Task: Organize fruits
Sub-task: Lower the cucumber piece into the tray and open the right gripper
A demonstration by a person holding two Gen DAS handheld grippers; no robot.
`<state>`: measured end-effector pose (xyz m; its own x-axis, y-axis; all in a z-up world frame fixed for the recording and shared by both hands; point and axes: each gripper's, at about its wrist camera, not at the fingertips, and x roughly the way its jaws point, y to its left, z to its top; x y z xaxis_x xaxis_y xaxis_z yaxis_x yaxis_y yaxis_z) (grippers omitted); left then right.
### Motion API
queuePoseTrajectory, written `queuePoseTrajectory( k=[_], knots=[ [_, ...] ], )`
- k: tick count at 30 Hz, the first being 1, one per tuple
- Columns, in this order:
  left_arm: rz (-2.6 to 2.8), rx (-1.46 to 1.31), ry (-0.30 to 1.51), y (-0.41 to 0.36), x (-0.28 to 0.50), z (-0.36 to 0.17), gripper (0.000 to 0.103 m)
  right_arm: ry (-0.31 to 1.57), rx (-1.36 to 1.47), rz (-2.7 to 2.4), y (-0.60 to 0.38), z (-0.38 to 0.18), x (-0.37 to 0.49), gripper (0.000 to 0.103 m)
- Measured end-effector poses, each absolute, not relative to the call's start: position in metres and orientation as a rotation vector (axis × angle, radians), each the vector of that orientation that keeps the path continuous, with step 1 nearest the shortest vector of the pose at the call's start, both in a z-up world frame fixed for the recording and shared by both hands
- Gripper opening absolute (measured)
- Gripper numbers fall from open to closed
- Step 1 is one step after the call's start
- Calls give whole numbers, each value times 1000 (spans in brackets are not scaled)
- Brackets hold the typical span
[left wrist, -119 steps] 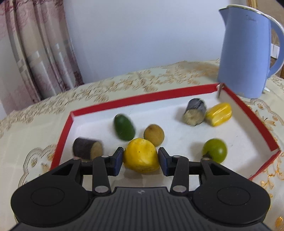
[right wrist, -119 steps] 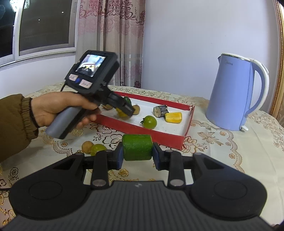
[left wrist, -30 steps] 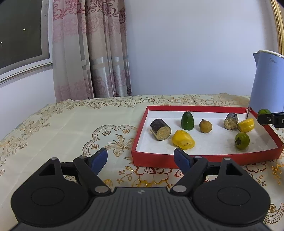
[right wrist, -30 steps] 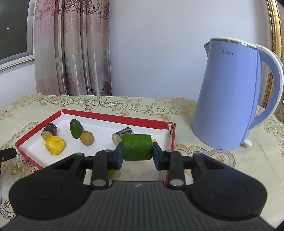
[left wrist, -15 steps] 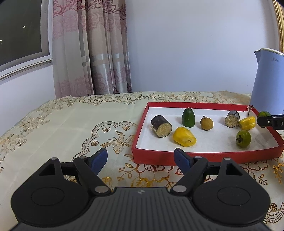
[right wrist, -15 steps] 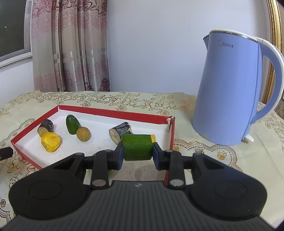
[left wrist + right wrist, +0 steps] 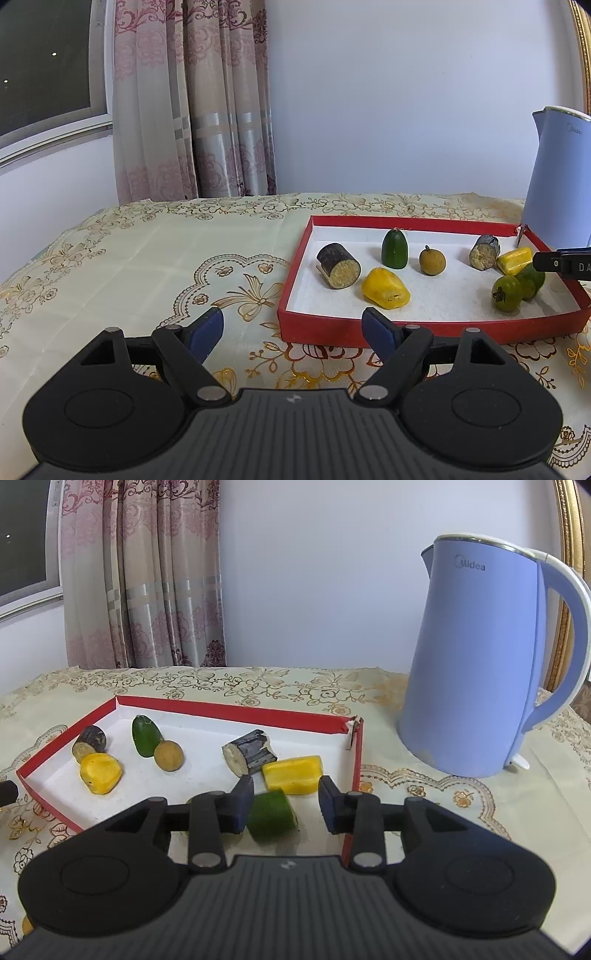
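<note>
Released only a moment ago, the green cylinder piece (image 7: 271, 816) is now lying on the white floor of the red tray (image 7: 236, 713), low in the centre of the right wrist view, where half a second back it was being clamped between the pads. The right tool (image 7: 286, 803) is being opened — its jaws have just been parting, the left pad is close against the piece, perhaps touching, and the right pad is standing clear of it. The piece is resting just below the yellow chunk (image 7: 293, 774) and beside the round green fruit (image 7: 506, 293), near the tray's right wall.

The left tool (image 7: 293, 328) is being held wide and empty at the bottom of its own view, over the patterned bench (image 7: 147, 258), short of the tray's near wall.

The placing step is judged to be finishing. Next, the right tool is likely to be drawn back and up without the piece being nudged — it looks free to roll — and another fruit outside the tray is to be sought. The blue kettle (image 7: 476, 672), upper right, is best avoided.
</note>
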<state>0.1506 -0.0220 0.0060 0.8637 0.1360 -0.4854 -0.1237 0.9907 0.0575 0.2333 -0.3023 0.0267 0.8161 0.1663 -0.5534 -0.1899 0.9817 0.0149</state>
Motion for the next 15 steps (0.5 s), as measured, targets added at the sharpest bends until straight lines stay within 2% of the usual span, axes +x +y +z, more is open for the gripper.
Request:
queuePoseTrajectory(
  k=[15],
  knots=[
    [133, 24, 519, -21, 151, 7, 82, 552, -43, 199, -303, 38, 224, 34]
  ],
)
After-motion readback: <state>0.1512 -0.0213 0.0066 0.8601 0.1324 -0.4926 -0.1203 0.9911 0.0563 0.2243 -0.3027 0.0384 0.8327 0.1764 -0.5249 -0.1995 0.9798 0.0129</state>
